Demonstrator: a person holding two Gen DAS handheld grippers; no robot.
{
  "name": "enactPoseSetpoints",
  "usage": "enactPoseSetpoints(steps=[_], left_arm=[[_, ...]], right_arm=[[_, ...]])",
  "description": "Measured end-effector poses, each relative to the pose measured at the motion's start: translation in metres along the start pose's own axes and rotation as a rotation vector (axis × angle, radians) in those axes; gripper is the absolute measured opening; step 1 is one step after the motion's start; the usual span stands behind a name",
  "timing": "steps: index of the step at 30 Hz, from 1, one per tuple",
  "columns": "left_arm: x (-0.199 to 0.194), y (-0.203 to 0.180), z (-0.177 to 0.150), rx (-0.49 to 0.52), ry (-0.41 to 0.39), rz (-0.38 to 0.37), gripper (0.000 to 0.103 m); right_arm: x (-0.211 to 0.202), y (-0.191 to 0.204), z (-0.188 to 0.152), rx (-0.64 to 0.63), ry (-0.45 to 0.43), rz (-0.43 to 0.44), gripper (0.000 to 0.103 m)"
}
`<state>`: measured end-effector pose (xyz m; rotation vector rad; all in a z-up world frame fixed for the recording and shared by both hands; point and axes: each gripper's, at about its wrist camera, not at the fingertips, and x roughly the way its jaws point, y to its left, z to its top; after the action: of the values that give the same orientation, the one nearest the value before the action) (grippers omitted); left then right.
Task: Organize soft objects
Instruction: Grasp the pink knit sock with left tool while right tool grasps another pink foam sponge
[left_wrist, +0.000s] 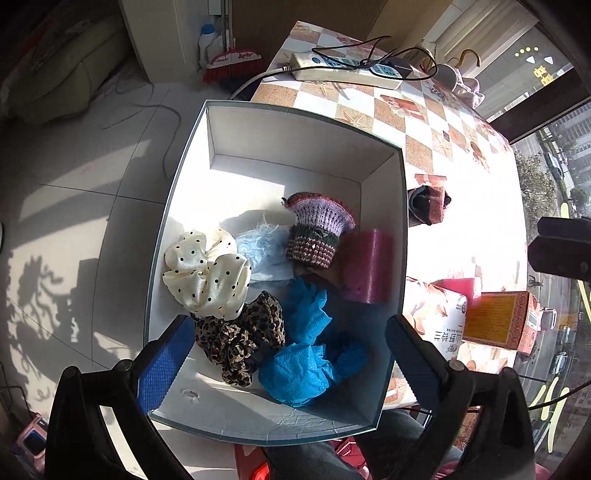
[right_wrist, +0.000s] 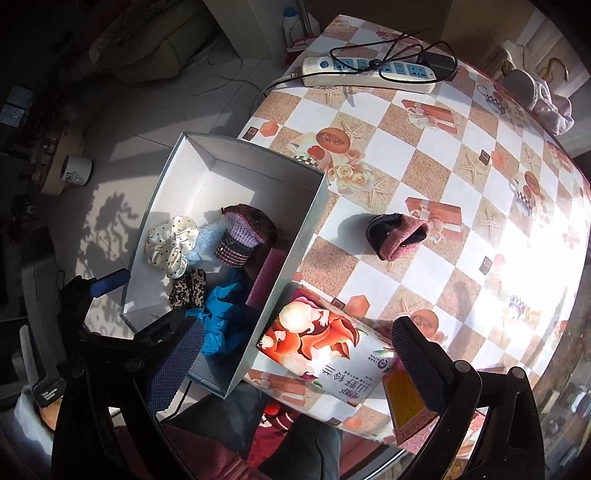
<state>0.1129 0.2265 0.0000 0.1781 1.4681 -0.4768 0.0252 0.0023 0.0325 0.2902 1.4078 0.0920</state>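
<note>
A white box (left_wrist: 384, 192) (right_wrist: 306, 229) sits at the table's left edge. Inside lie a cream polka-dot scrunchie (left_wrist: 207, 273) (right_wrist: 168, 240), a leopard scrunchie (left_wrist: 240, 336) (right_wrist: 188, 288), blue crinkled cloth (left_wrist: 310, 350) (right_wrist: 225, 314), a pale blue fluffy piece (left_wrist: 258, 247), a knitted purple item (left_wrist: 317, 229) (right_wrist: 240, 236) and a pink roll (left_wrist: 365, 266). A dark red knitted item (left_wrist: 428, 205) (right_wrist: 399, 234) lies on the table right of the box. My left gripper (left_wrist: 291, 362) hangs open and empty above the box's near end. My right gripper (right_wrist: 291, 373) is open and empty over the tissue pack.
A floral tissue pack (right_wrist: 328, 347) (left_wrist: 439, 317) and an orange carton (left_wrist: 498, 319) (right_wrist: 406, 406) lie at the table's near edge. A power strip (right_wrist: 369, 72) (left_wrist: 347, 70) with cables lies at the far end. Pink cloth (right_wrist: 546, 107) is at the far right. Tiled floor (left_wrist: 92, 184) lies left.
</note>
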Motion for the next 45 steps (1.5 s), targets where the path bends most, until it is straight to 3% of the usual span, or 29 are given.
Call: enactPoseSetpoints(steps=[6,9,15,21,27,30,33,35,38,39,41,45], left_arm=[[-0.006,-0.060,0.039,0.153,-0.017,-0.009,0.103],[0.001,-0.093,0.055,0.230,-0.007,0.015,0.103],[0.016,-0.134,0.076,0.297,0.003,0.053,0.103],[0.027,-0.133,0.083,0.254,0.018,0.094,0.103],[0.035,-0.129,0.085,0.217,0.042,0.107,0.103],[0.040,-0.137,0.087,0.236,0.051,0.114,0.103],[0.047,-0.151,0.090,0.265,0.061,0.115,0.103],[0.054,-0.161,0.093,0.292,0.067,0.114,0.103],[0.074,-0.179,0.098,0.330,0.101,0.121,0.103],[0.082,-0.185,0.100,0.339,0.116,0.125,0.103],[0.095,-0.193,0.101,0.349,0.136,0.145,0.103],[0.099,-0.197,0.102,0.335,0.137,0.172,0.103]], right_arm=[[0.018,-0.099,0.004,0.142,0.181,-0.110,0.102],[0.052,-0.120,0.002,0.161,0.276,-0.088,0.102],[0.124,-0.122,0.005,0.146,0.429,-0.020,0.102],[0.172,-0.121,0.009,0.135,0.596,0.025,0.102],[0.192,-0.138,0.006,-0.002,0.685,-0.256,0.102],[0.182,-0.168,0.007,-0.017,0.636,-0.415,0.102],[0.162,-0.220,0.007,0.069,0.552,-0.570,0.102],[0.149,-0.253,0.003,0.187,0.501,-0.510,0.102],[0.138,-0.268,-0.005,0.316,0.418,-0.139,0.102],[0.138,-0.266,-0.005,0.342,0.405,-0.054,0.102],[0.142,-0.259,-0.006,0.348,0.399,0.016,0.102],[0.163,-0.227,0.001,0.238,0.448,0.066,0.102]])
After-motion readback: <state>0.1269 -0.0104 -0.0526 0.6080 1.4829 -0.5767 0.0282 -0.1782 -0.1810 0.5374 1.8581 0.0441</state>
